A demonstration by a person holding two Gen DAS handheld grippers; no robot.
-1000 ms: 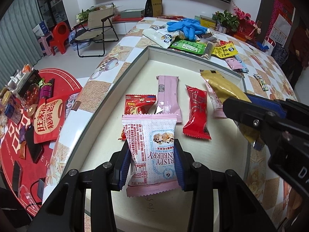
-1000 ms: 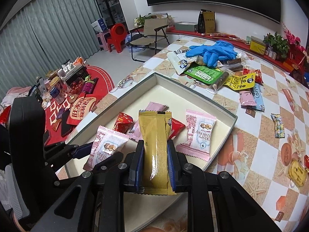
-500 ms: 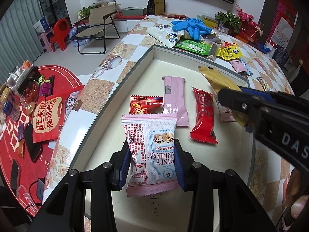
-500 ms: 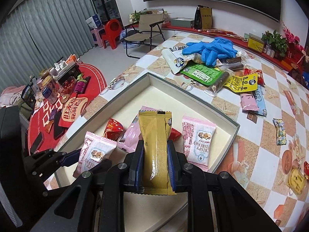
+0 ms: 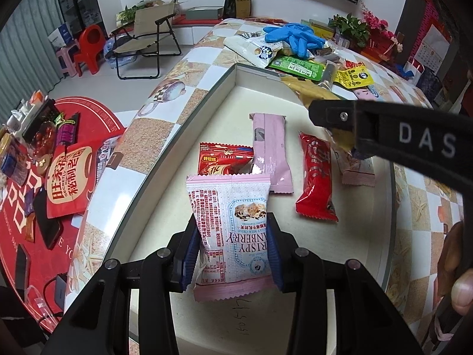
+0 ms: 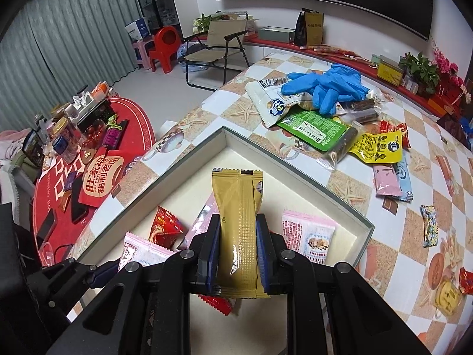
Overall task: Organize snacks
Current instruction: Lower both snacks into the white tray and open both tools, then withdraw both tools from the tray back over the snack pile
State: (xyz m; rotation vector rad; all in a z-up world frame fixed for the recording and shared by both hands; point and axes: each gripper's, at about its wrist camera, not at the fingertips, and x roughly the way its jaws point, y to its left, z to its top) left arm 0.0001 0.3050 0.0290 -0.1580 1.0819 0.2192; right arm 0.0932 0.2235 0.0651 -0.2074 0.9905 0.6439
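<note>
My left gripper (image 5: pixel 230 254) is shut on a pink cranberry crisp packet (image 5: pixel 232 230), held above the near part of the cream tray (image 5: pixel 207 103). My right gripper (image 6: pixel 238 251) is shut on a gold snack bar (image 6: pixel 238 219), held above the tray (image 6: pixel 260 153). In the tray lie a small red packet (image 5: pixel 223 162), a pink bar (image 5: pixel 270 153), a red bar (image 5: pixel 316 177) and a second pink cranberry packet (image 6: pixel 307 238). The right gripper's arm (image 5: pixel 384 124) crosses the left wrist view, and the gold bar (image 5: pixel 313 91) shows behind it.
Loose snacks lie on the checkered table beyond the tray: a green packet (image 6: pixel 310 128), a yellow packet (image 6: pixel 378 148), a white bag (image 6: pixel 272 100) and blue gloves (image 6: pixel 325 85). A red round table (image 6: pixel 88 162) with clutter stands left. A folding chair (image 6: pixel 218 47) stands behind.
The right gripper with the gold bar has moved forward and left over the tray's far part, filling more of the left wrist view. The left gripper keeps its packet with little movement.
</note>
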